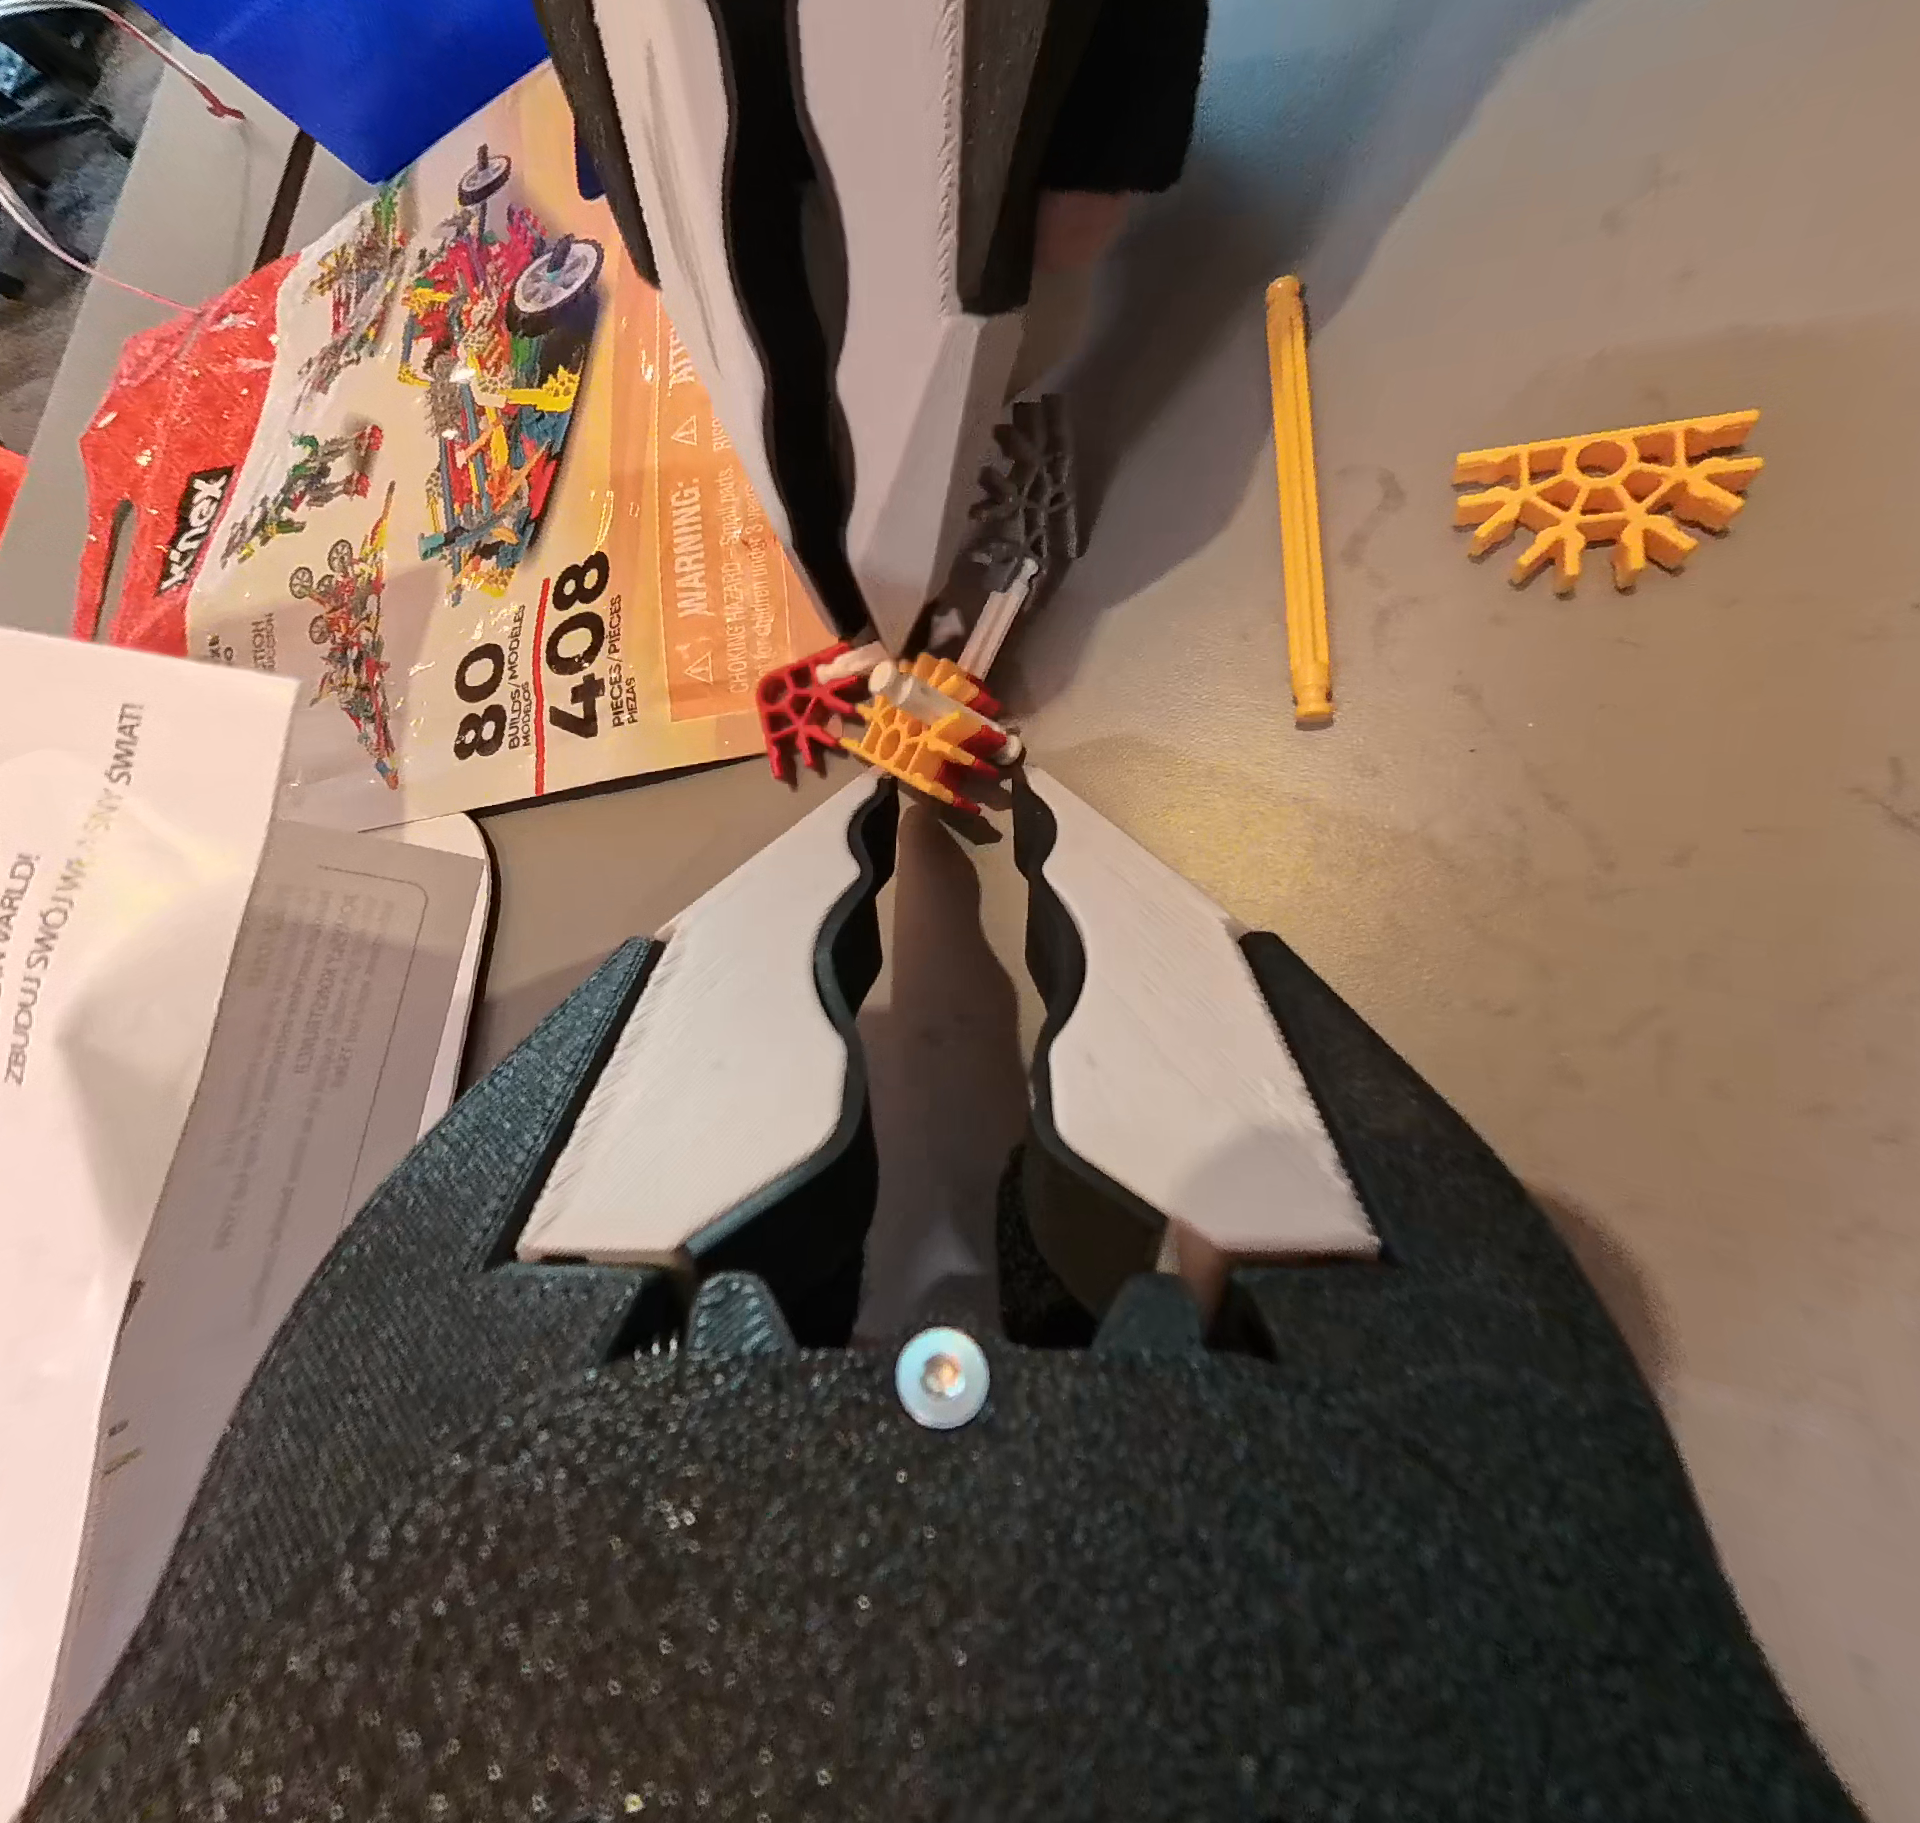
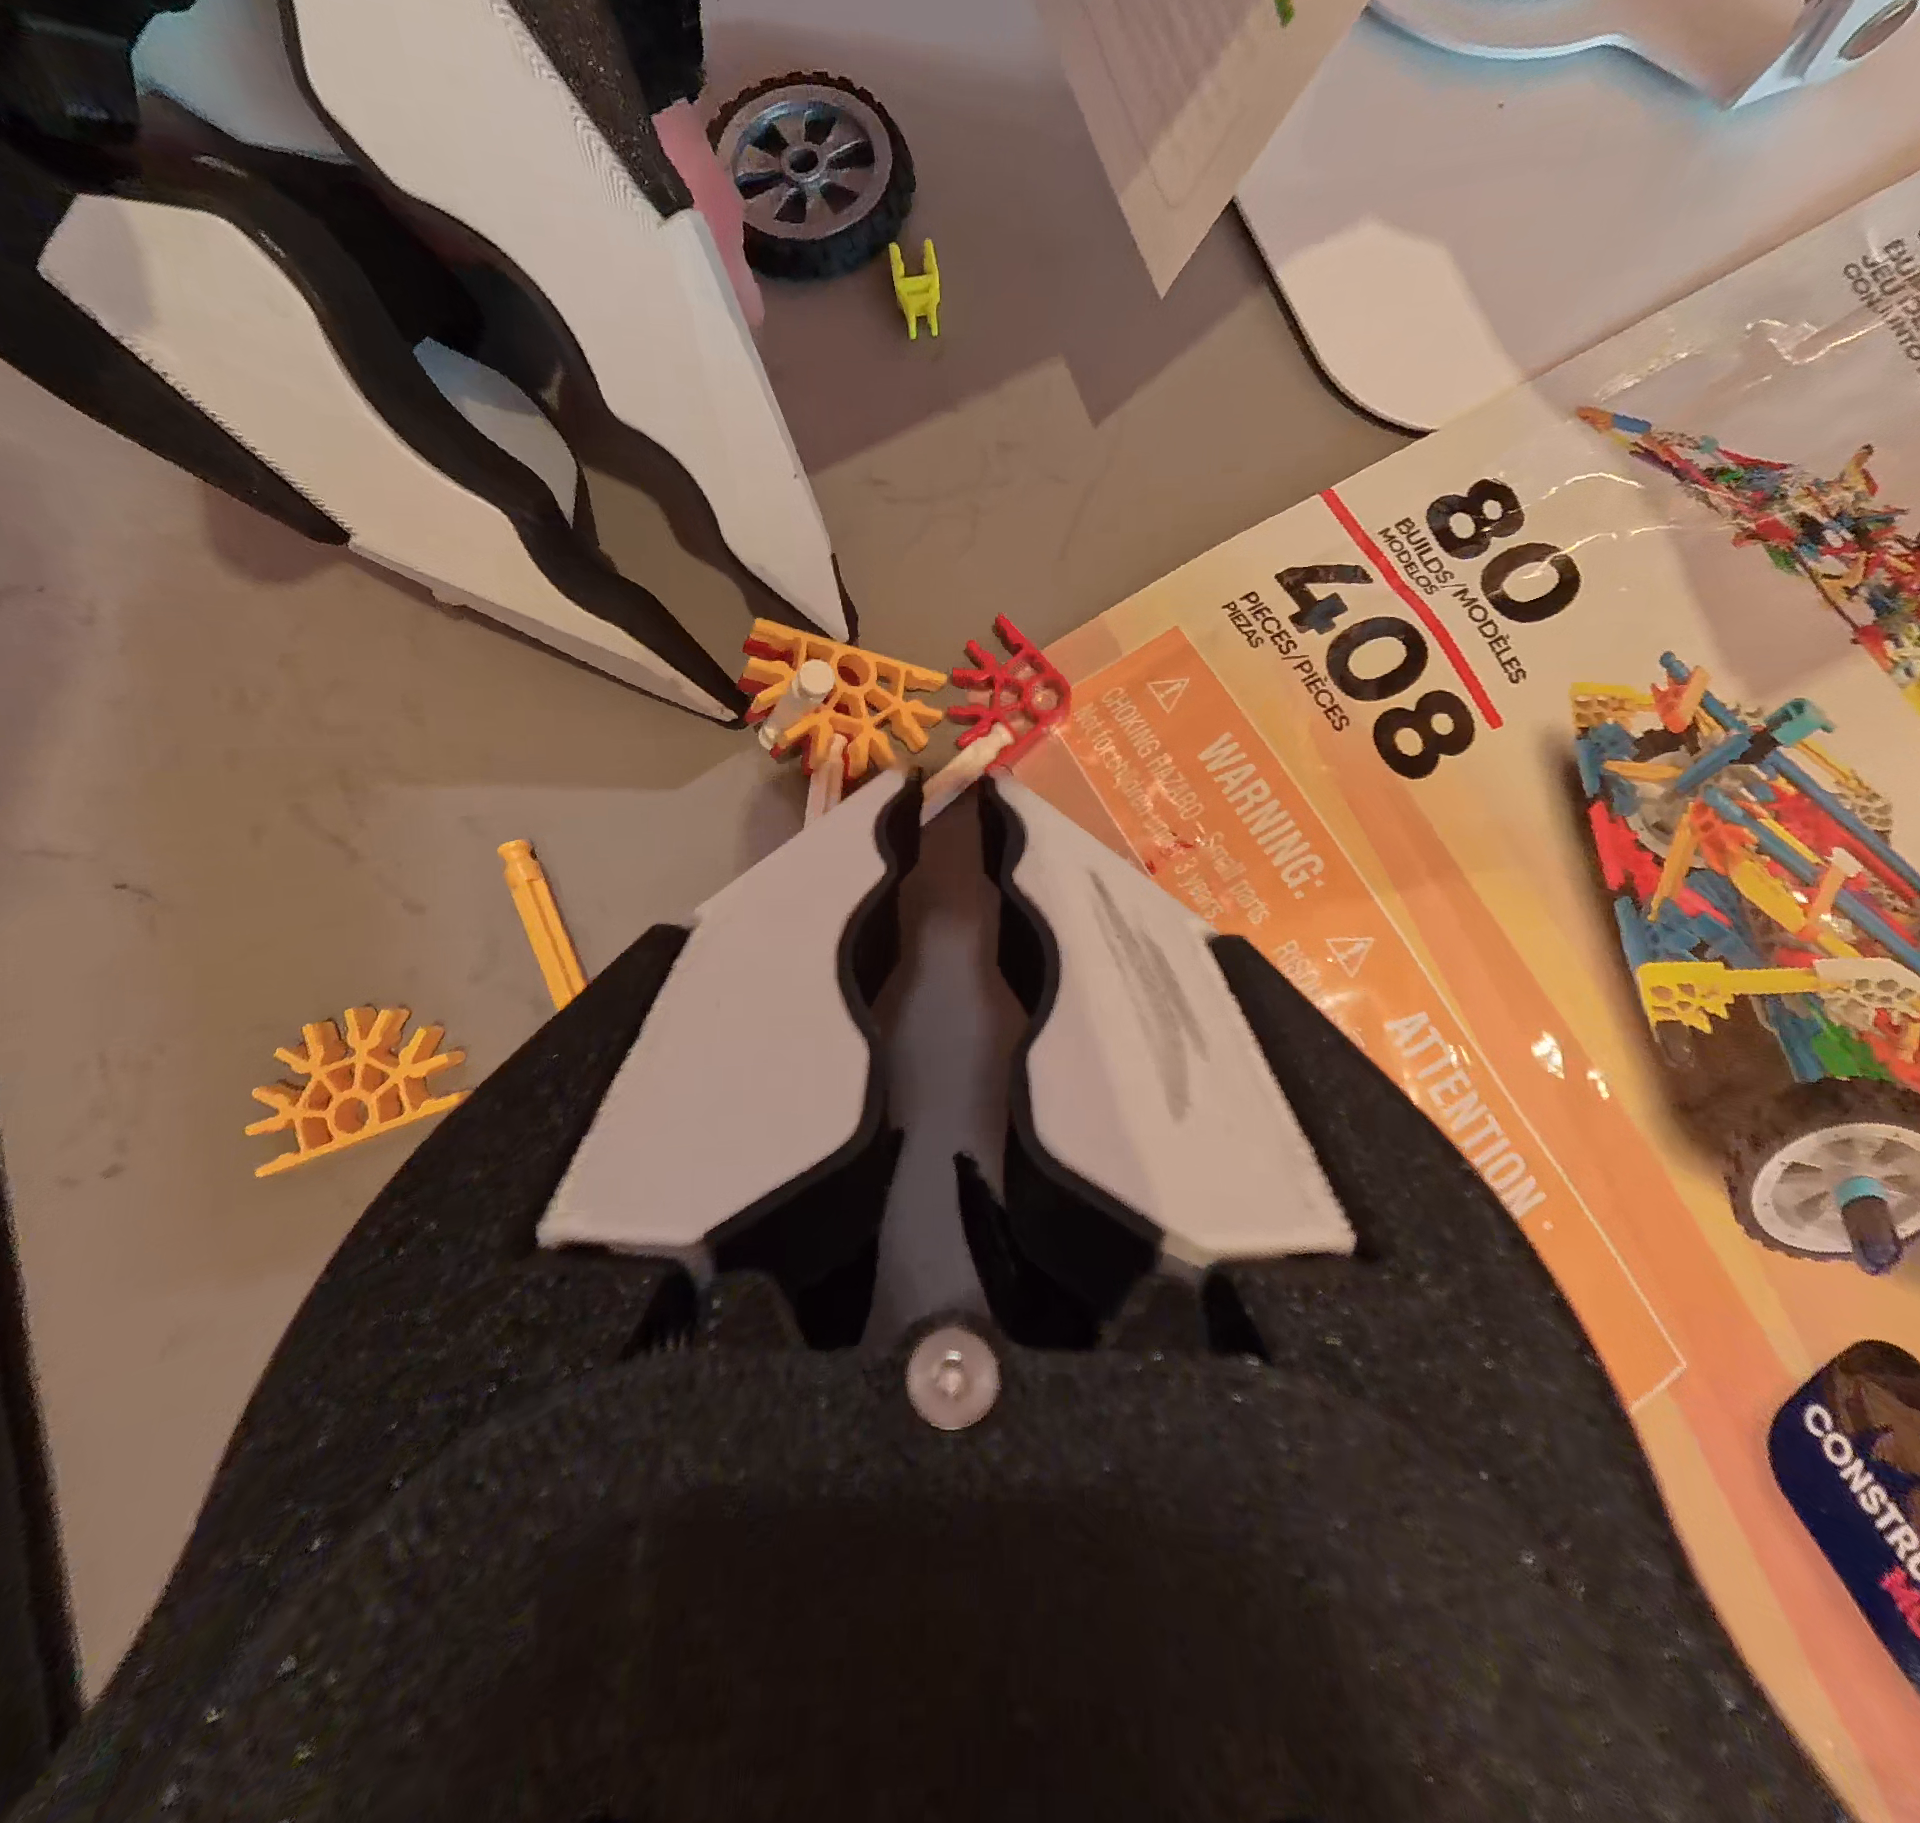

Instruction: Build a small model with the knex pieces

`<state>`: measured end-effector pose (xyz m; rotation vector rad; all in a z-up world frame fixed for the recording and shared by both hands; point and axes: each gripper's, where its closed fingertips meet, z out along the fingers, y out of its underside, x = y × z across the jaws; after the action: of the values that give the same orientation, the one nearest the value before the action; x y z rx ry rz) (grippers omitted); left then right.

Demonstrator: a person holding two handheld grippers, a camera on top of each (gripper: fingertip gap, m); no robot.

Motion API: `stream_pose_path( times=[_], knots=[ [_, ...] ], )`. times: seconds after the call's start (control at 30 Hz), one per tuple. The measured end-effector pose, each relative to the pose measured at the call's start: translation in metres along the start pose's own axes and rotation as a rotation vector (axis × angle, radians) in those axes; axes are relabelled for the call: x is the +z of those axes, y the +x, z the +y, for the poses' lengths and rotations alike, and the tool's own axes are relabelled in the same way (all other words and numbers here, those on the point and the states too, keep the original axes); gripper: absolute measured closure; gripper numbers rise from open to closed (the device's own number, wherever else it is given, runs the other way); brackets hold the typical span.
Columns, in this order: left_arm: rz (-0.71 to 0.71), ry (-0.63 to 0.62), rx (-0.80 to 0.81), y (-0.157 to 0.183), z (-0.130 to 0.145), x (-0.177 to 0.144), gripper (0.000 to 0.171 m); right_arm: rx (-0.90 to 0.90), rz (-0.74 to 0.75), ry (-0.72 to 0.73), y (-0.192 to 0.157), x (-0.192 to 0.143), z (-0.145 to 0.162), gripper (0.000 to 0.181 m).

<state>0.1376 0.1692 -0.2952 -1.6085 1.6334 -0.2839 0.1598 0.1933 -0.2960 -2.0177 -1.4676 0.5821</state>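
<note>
Left wrist view, entry 1.

**Op:** What am I holding?

**Note:** Your left gripper is clenched on the edge of the yellow connector, which is stacked on red pieces with short white pegs. Your right gripper is pinched on the white rod that runs into the red connector. The two sub-assemblies sit tip to tip, just above the table, at the corner of the set box.

**Op:** Grip advice?

**Note:** My judgement is that the parts are small and springy. Squeeze evenly, hold both wrists square to the rod, and don't let the yellow piece twist in the pads.

**Op:** Loose stock?

**Note:** A yellow rod and a second yellow fan connector lie apart on the table. A grey connector sits behind the right fingers. A wheel lies just beside a lime clip.

**Op:** Containers?

**Note:** The blue bin is at the far left, its inside not visible. The set box is lying flat, film-wrapped, and I cannot tell what it holds.
</note>
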Motion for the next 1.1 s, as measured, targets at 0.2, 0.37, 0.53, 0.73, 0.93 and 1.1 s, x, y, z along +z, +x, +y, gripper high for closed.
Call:
stream_pose_path(
  times=[0.2, 0.37, 0.53, 0.73, 0.93, 1.1],
  knots=[
    [-0.010, -0.007, 0.011, -0.001, 0.001, 0.000, 0.150, 0.013, 0.016, 0.013, 0.006, -0.004, 0.001, 0.181],
    [-0.028, 0.006, 0.006, -0.005, -0.002, -0.003, 0.150, 0.051, -0.048, 0.068, 0.005, -0.022, -0.002, 0.166],
    [-0.020, 0.000, 0.013, -0.002, -0.002, -0.001, 0.150, 0.020, -0.199, 0.064, -0.018, -0.034, 0.007, 0.155],
    [-0.017, -0.007, 0.021, 0.000, -0.002, 0.001, 0.151, -0.021, -0.226, 0.048, -0.029, -0.031, 0.006, 0.154],
    [-0.011, -0.009, 0.027, 0.002, -0.002, 0.000, 0.151, -0.031, -0.262, 0.057, -0.035, -0.038, 0.008, 0.150],
    [-0.006, -0.013, 0.033, 0.004, -0.002, 0.001, 0.152, -0.045, -0.302, 0.065, -0.044, -0.044, 0.007, 0.146]
  ],
)
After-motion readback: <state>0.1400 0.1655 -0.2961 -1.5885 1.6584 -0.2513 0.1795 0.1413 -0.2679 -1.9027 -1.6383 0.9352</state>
